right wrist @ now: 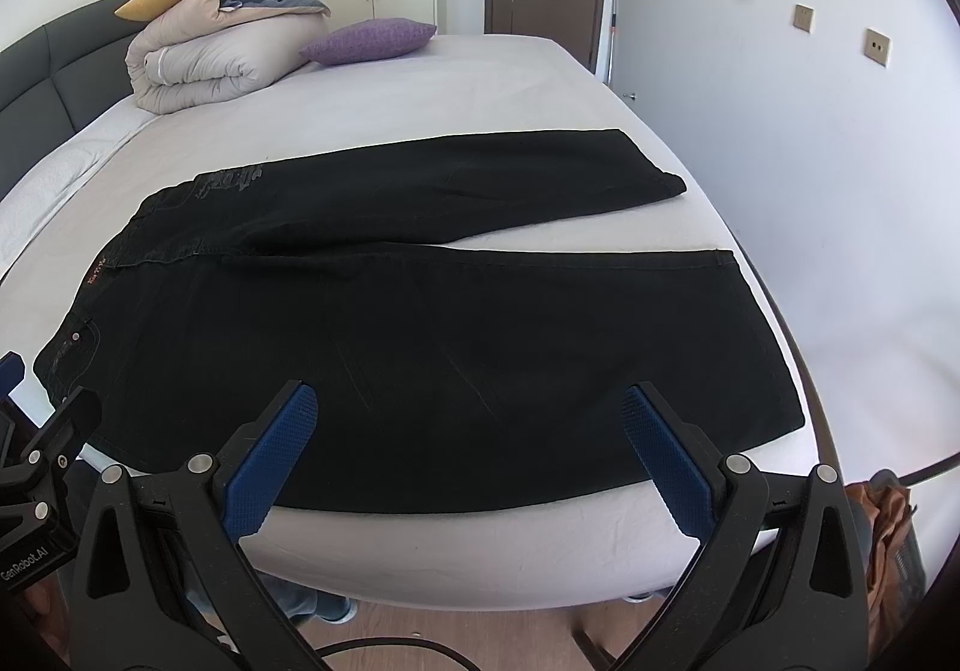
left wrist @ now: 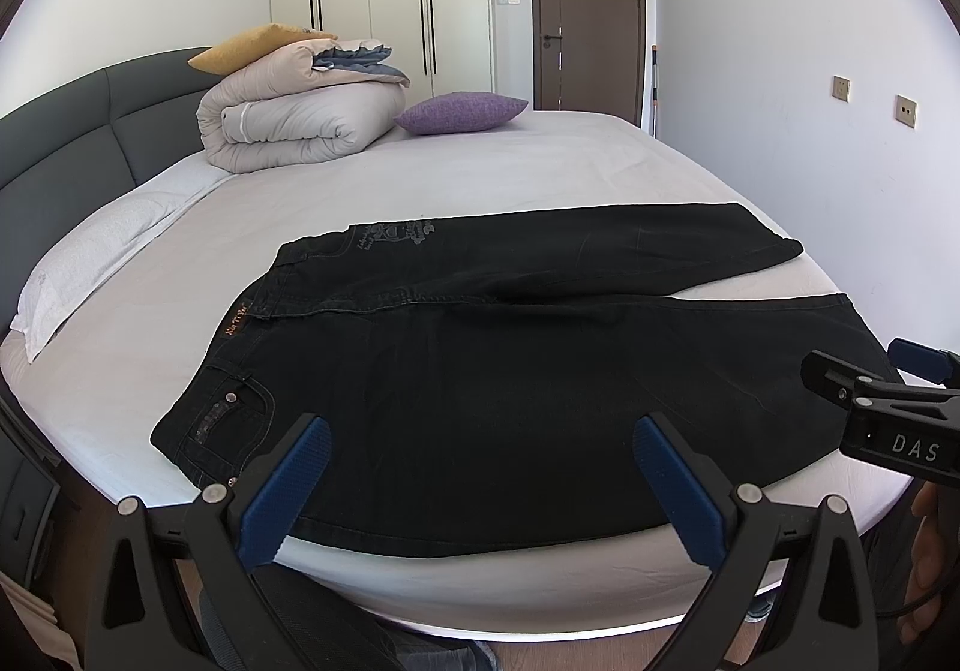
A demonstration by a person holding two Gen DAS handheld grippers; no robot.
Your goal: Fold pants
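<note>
Black jeans [left wrist: 480, 371] lie flat on the bed, waistband to the left and both legs stretched to the right, spread in a narrow V. My left gripper [left wrist: 480, 482] hovers open above the near edge of the jeans, close to the hip pocket side, holding nothing. My right gripper [right wrist: 468, 446] is also open and empty over the near leg of the jeans [right wrist: 450, 347]. The right gripper [left wrist: 864, 389] shows at the right edge of the left wrist view. The left gripper [right wrist: 42, 449] shows at the left edge of the right wrist view.
The bed's pale sheet [left wrist: 510, 173] stretches beyond the jeans. A folded duvet [left wrist: 300, 125], a yellow pillow [left wrist: 252, 48] and a purple cushion [left wrist: 456, 112] sit near the grey headboard [left wrist: 72, 137]. A white wall [right wrist: 780, 143] runs along the right side; wardrobe and door stand behind.
</note>
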